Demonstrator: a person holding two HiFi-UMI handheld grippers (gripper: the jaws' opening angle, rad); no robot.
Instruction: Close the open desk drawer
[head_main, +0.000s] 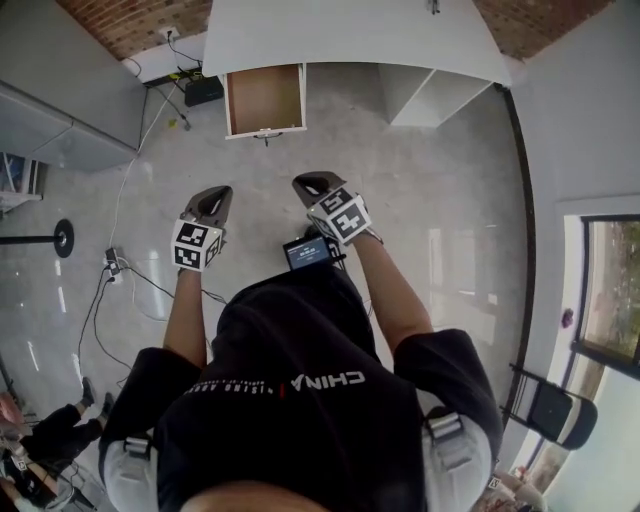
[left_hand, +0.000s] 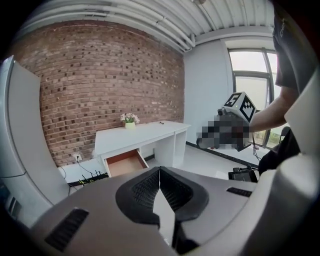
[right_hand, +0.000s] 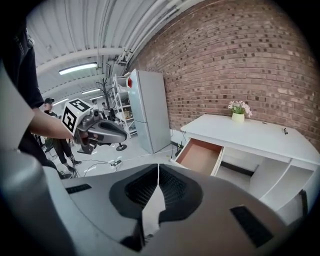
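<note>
cables (head_main: 128, 262) and a power strip run over the floor (head_main: 420, 190) at far left, well apart from my line to the desk (head_main: 350, 35). i judge them no hazard unless i step sideways.

left gripper (head_main: 212, 202): jaws pressed together at the tips with nothing between them, held out ahead of my body and pointed toward the desk. i read this as a carrying posture, since nothing is near enough to touch.

drawer (head_main: 265, 98): pulled out from the left part of the desk. its brown inside looks bare. its white front panel (head_main: 266, 131) faces me and stands proud of the desk edge. it is well apart from both grippers.

right gripper (head_main: 316, 188): jaws likewise closed on nothing, beside the left one and slightly further forward, just right of the drawer's line. in my judgement closed jaws suit the job, because a flat push on the front panel needs no grasp.

task not yet begun; the approach is the step in hand. bare floor lies between me and the panel, so the walk-in is unobstructed. right of the drawer the desk has an open bay (head_main: 430, 95). its upright edge is near the drawer's right side, so i should keep the push centred. a folding chair (head_main: 555, 410) stands far right, out of the way.
</note>
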